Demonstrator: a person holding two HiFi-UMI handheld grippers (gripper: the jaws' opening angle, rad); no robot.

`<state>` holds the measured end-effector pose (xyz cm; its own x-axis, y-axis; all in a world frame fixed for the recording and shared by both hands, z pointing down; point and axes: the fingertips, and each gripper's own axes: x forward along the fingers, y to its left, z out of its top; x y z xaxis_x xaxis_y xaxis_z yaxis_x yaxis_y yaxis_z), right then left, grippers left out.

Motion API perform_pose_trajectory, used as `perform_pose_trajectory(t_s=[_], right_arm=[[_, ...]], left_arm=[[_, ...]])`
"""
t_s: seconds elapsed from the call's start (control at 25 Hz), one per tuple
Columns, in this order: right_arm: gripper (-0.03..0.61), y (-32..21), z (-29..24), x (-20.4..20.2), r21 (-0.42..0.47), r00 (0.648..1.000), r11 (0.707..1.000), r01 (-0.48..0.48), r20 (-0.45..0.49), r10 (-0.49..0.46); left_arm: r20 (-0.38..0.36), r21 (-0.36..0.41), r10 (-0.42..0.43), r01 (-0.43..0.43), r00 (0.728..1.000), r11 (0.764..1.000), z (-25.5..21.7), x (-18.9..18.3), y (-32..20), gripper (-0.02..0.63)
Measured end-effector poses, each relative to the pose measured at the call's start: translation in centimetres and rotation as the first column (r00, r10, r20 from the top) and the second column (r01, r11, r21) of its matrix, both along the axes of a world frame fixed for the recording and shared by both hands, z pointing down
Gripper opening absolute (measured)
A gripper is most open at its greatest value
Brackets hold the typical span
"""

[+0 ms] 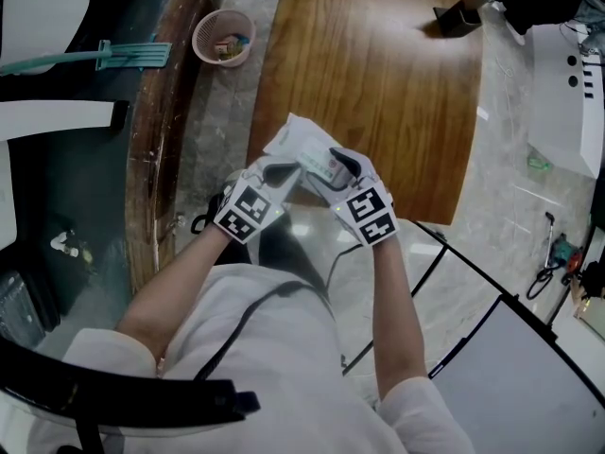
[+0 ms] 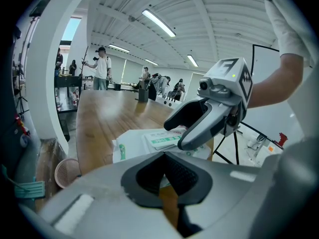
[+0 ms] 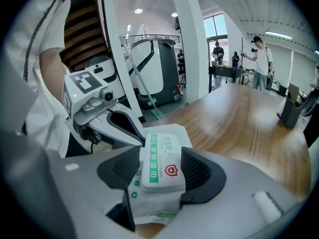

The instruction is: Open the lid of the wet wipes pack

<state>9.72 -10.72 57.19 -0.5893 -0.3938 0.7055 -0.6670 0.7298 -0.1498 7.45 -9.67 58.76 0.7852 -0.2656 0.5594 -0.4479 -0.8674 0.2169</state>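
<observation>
Over the tabletop's (image 1: 378,83) near edge, the wet wipes pack (image 1: 304,154) is held in the air. The right gripper (image 3: 159,172) is clamped across its width, flanking the lid (image 3: 160,164). The long axis runs towards the left gripper (image 2: 166,177). I read its jaws as nearly together, probably nipping the far end seam.

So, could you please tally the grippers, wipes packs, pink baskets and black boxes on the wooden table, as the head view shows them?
Grippers: 2 (left gripper, right gripper)
Pack: 1
Basket: 1
Box: 1
Total: 5
</observation>
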Motion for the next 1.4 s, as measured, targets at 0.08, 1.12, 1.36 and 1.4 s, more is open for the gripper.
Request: perform_pose_trajectory(t_s=[0.08,1.12,1.36,1.4], right_arm=[[0.265,-0.1,-0.4,0.1,0.012,1.000,1.000,-0.007,0.002,0.007],[0.192,-3.9,-4.3,4.6,0.166,0.982,0.968,-0.186,0.062,0.178],[0.178,-5.0,-4.0,6.3,0.153,0.965,0.955,-0.254,0.104,0.240],[0.176,-5.1,-3.9,6.5,0.150,0.962,0.953,-0.263,0.110,0.248]], left_arm=[[0.002,-0.001,0.001,-0.001,1.000,1.000,-0.1,0.0,0.0,0.003],[-0.061,0.050,-0.015,0.018,0.998,0.999,-3.8,1.1,-1.3,0.003],[-0.061,0.055,-0.019,0.022,0.998,0.998,-4.0,1.1,-1.5,0.003],[-0.059,0.056,-0.019,0.023,0.998,0.998,-4.1,1.1,-1.5,0.003]])
